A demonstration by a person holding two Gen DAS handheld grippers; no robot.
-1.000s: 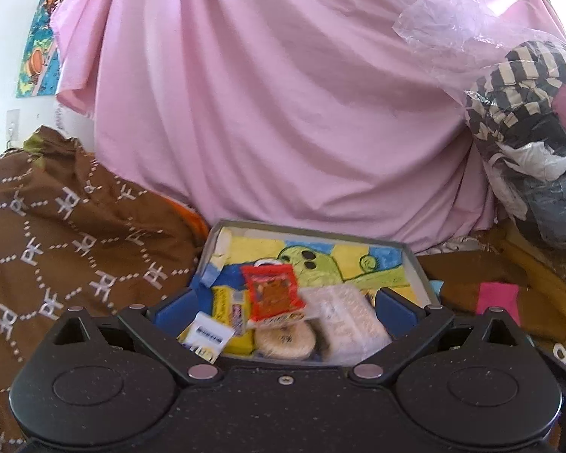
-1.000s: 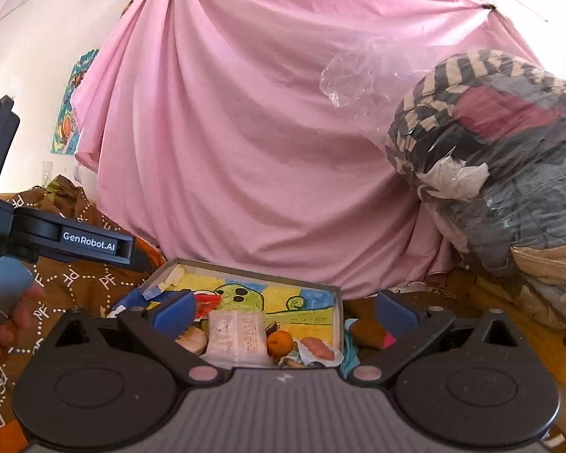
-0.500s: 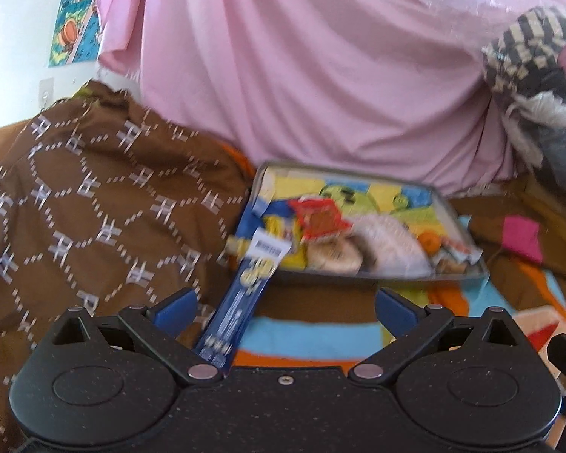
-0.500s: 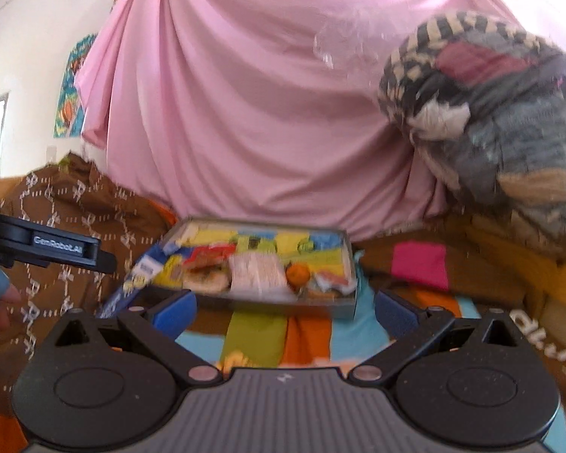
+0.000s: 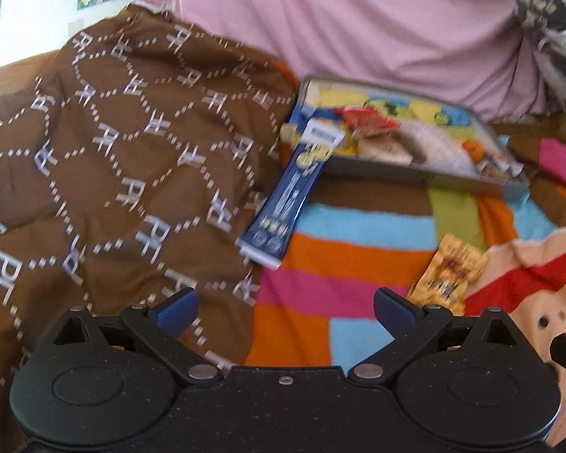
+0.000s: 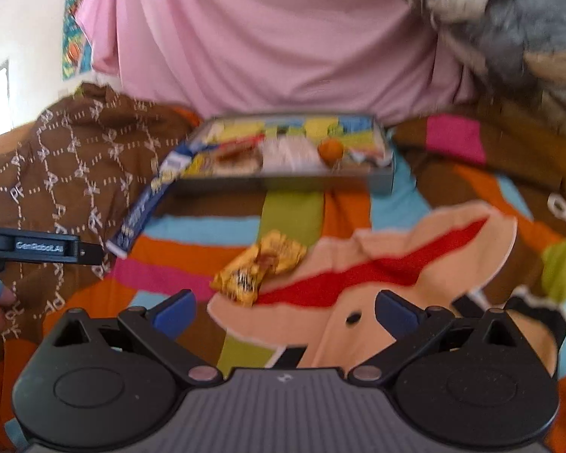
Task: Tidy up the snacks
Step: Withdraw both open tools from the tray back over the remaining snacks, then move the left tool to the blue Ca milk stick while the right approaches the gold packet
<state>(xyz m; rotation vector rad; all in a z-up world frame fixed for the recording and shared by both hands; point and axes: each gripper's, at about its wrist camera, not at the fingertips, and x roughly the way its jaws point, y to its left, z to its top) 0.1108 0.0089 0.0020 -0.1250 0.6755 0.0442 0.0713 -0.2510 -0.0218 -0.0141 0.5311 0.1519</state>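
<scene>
- Left gripper (image 5: 283, 311): released, empty, above striped blanket (image 5: 343, 260).
- Right gripper (image 6: 285, 311): released, empty.
- Tray (image 6: 283, 183): on blanket, filled with snacks.
- Blue packet (image 5: 288, 196): leaning over tray's left edge.
- Yellow packet (image 6: 258, 271): loose on blanket, near right gripper.

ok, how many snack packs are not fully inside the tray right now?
2. The yellow packet lies on the striped blanket, apart from the tray. The long blue pack hangs over the tray's left corner. Others may be hidden.
</scene>
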